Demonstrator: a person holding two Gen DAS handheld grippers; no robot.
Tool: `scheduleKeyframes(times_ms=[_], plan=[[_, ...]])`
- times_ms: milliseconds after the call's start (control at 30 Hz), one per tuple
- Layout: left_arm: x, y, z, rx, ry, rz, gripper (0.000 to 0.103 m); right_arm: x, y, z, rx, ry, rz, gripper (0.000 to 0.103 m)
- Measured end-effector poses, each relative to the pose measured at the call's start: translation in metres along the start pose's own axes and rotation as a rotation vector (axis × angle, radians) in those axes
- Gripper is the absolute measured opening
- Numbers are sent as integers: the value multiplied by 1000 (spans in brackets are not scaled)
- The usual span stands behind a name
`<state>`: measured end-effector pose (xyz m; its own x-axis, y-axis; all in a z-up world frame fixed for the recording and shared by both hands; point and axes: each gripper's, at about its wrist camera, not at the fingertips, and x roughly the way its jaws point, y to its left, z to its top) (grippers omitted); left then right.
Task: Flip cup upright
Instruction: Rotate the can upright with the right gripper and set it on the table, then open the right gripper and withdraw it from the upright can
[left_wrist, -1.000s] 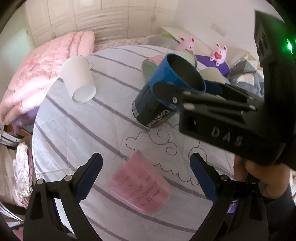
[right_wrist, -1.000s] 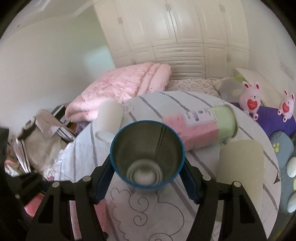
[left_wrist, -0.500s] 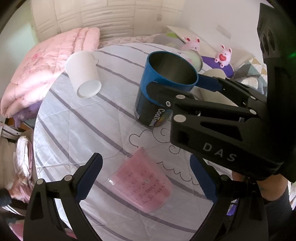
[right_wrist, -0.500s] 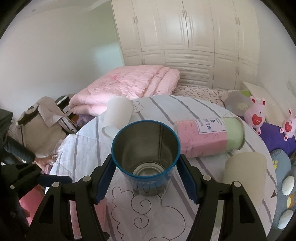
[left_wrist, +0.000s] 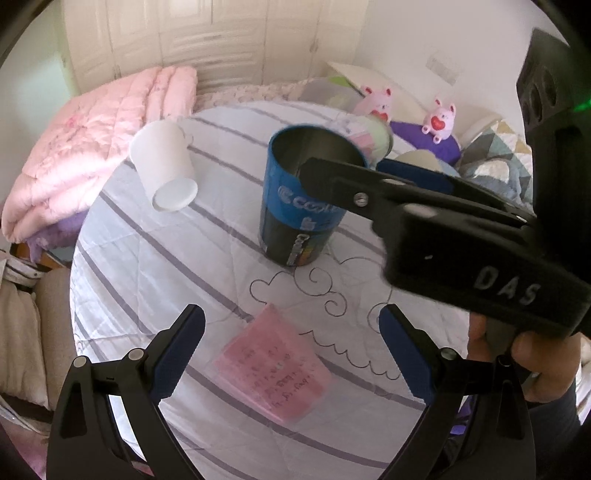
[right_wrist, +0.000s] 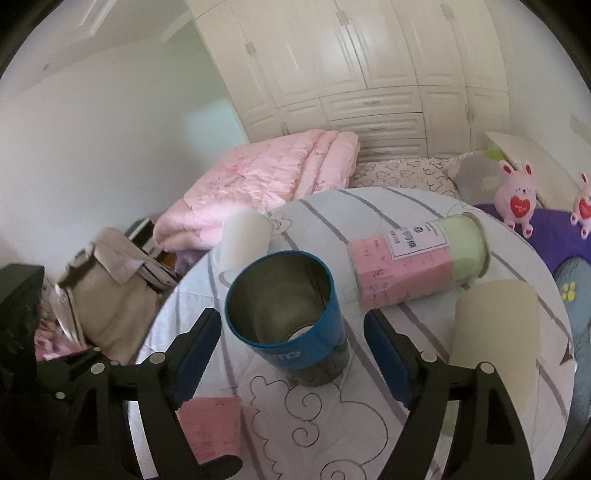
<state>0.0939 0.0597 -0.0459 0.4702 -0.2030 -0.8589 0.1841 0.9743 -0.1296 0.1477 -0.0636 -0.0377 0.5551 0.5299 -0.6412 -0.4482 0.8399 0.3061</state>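
Note:
The blue and black metal cup (left_wrist: 301, 199) stands upright on the round striped table (left_wrist: 155, 280), mouth up. It also shows in the right wrist view (right_wrist: 291, 325). My right gripper (right_wrist: 291, 328) is open, its jaws on either side of the cup with a gap on both sides. Its fingers (left_wrist: 354, 184) cross the left wrist view beside the cup's rim. My left gripper (left_wrist: 291, 343) is open and empty, over a pink cup (left_wrist: 275, 373) that lies on its side near the table's front.
A white cup (left_wrist: 164, 166) lies on its side at the far left. A pink and green cup (right_wrist: 417, 262) lies on its side at the back right. A beige cup (right_wrist: 491, 332) is at the right. Bedding and plush toys are behind the table.
The blue cup went from tilted in my right gripper to standing upright on the table. My right gripper opened and let go of it. My left gripper stayed put.

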Motion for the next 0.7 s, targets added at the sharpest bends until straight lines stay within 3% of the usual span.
scheduleKeyframes(times_ms=[200,367,600,700], plan=[[-34,-7,-6,24,-100,-16,97,-44,10,-2,21,-69,-13,82],[-64,-19,-14,69,-190,-23,97,-86,27,-8,-14,-122,-137,82],[-87,-30,-28,130,-318,-10,102,-149,50,-33,-54,-329,-356,82],[-97,-33,-33,140,-357,-19,102,-164,54,-39,-58,-371,-421,83]])
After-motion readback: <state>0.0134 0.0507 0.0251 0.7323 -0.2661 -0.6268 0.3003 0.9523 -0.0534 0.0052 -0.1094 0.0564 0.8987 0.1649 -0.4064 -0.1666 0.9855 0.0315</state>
